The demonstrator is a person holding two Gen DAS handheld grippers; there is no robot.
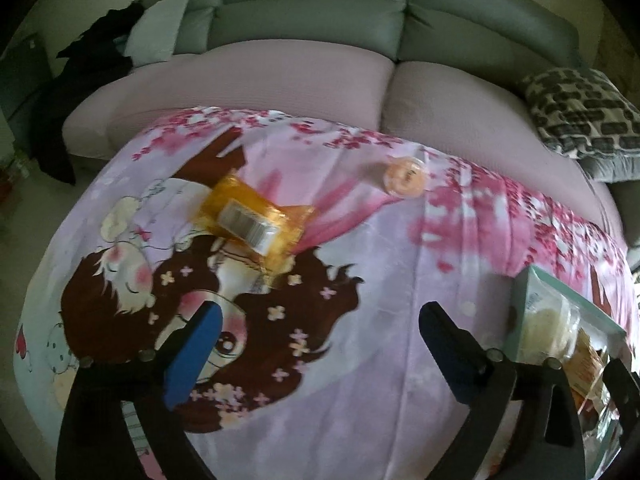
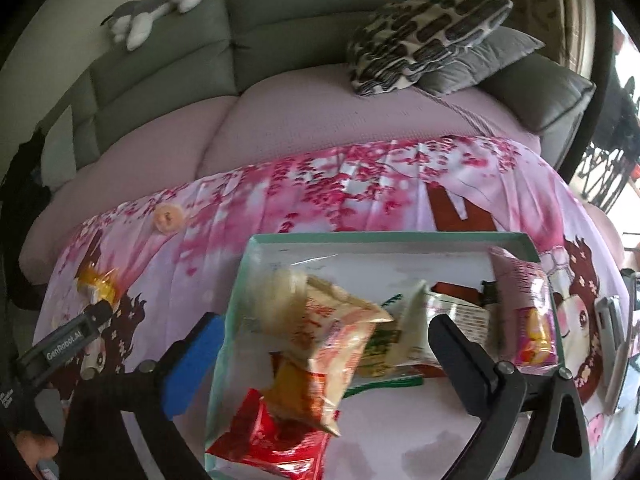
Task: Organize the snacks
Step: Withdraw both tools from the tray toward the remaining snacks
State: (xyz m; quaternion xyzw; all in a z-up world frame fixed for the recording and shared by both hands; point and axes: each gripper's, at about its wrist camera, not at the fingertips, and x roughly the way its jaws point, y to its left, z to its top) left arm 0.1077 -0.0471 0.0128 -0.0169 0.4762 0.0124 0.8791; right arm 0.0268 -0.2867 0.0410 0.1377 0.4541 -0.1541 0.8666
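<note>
Box point(image 2: 248, 280) at centre of right view already holds most snacks; yellow packet point(image 1: 248, 220) and round jelly cup point(image 1: 404, 178) left on cloth, upper middle of left view; left gripper point(image 1: 320, 352), right gripper point(image 2: 324, 364) both released, empty

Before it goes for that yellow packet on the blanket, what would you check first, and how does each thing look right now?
1. Left gripper open and holding nothing: ok.
2. Yellow packet in view, lying loose on the blanket, nothing on top of it: ok.
3. Path from left gripper to packet free of other things: ok.
4. Right gripper open, empty, above the box, apart from the packet: ok.
5. Room left in the box for one more snack: ok, bare floor shows at its far end.
6. Round orange snack far enough from the packet not to be knocked: ok.
</note>
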